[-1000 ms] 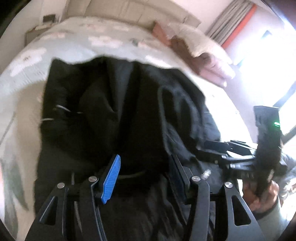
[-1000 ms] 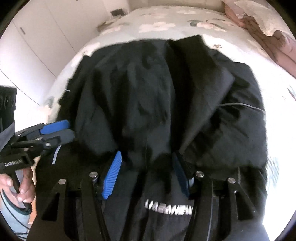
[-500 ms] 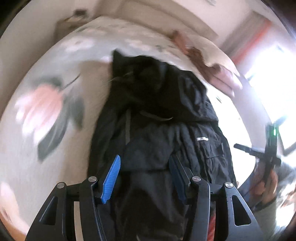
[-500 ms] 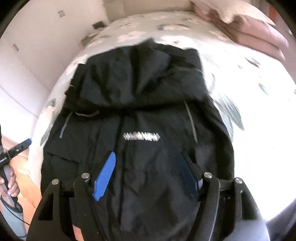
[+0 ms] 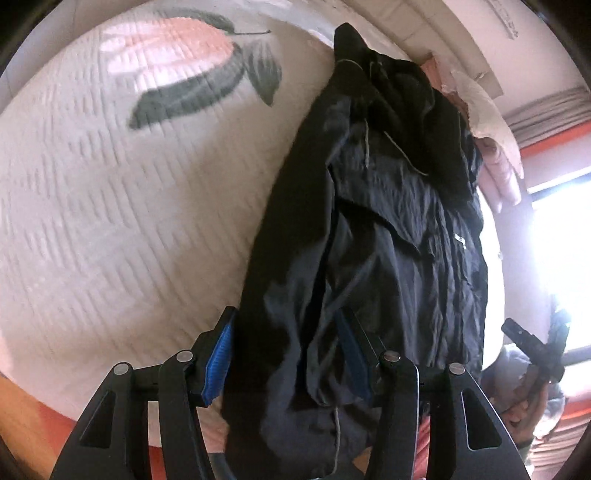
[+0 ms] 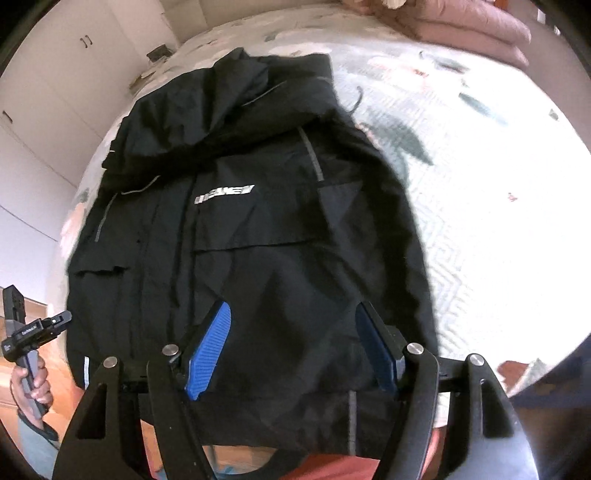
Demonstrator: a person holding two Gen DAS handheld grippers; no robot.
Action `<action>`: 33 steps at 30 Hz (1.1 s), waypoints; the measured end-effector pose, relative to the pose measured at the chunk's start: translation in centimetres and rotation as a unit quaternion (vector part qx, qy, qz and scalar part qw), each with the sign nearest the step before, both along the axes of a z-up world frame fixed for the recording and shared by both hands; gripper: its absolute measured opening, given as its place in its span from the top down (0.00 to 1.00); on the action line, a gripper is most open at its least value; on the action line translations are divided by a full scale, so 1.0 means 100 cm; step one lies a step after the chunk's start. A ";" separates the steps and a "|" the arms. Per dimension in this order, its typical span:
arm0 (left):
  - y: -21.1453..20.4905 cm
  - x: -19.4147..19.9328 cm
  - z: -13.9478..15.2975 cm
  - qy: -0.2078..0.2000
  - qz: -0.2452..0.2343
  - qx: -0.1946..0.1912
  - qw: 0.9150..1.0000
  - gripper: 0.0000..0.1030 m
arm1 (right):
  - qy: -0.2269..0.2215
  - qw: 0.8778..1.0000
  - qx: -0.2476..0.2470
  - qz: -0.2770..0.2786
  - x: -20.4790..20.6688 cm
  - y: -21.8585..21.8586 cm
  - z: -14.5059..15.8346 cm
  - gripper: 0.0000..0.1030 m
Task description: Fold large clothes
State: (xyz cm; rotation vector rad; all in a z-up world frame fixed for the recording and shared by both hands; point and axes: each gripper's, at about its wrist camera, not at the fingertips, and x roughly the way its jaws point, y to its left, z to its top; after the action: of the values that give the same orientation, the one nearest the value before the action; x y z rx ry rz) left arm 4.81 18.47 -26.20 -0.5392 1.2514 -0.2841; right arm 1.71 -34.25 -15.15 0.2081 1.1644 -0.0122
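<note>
A large black hooded jacket [image 6: 258, 229] with a white chest logo lies lengthwise on the bed, hood at the far end, hem over the near edge. In the left wrist view the jacket [image 5: 388, 229] runs up the right half. My left gripper [image 5: 284, 354] is open, with a loose fold of the jacket's side lying between its blue pads. My right gripper [image 6: 295, 350] is open and empty above the jacket's lower front. The right gripper also shows in the left wrist view [image 5: 532, 343], and the left gripper in the right wrist view [image 6: 33, 332], each off the bed's edge.
The bed has a white quilted cover [image 5: 110, 206] with pink flowers and dark leaves. Pink and white pillows [image 6: 461, 29] lie at the far end. White wardrobe doors [image 6: 55, 74] stand to the left. A bright window [image 5: 554, 240] is on the right.
Both grippers have pulled back from the jacket toward the near edge of the bed. The jacket, bunched and lifted a second ago, now lies spread flat with its front up.
</note>
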 end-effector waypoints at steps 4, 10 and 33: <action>-0.012 -0.010 0.013 -0.029 -0.021 -0.022 0.999 0.83 | -0.006 1.000 -0.007 -0.027 -0.011 -0.026 0.000 0.30; -0.013 -0.013 0.005 -0.009 -0.019 0.000 1.000 0.80 | 0.018 0.997 0.028 -0.075 -0.022 -0.075 -0.026 0.30; -0.020 -0.033 0.000 -0.013 -0.047 -0.055 0.997 0.78 | 0.107 0.994 0.039 0.008 -0.045 -0.063 -0.078 0.53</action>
State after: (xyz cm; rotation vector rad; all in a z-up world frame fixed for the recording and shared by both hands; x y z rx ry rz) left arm 1.50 16.52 -26.21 -0.5709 1.2430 -0.4400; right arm -2.74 -40.60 -22.94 0.2715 1.3808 0.0259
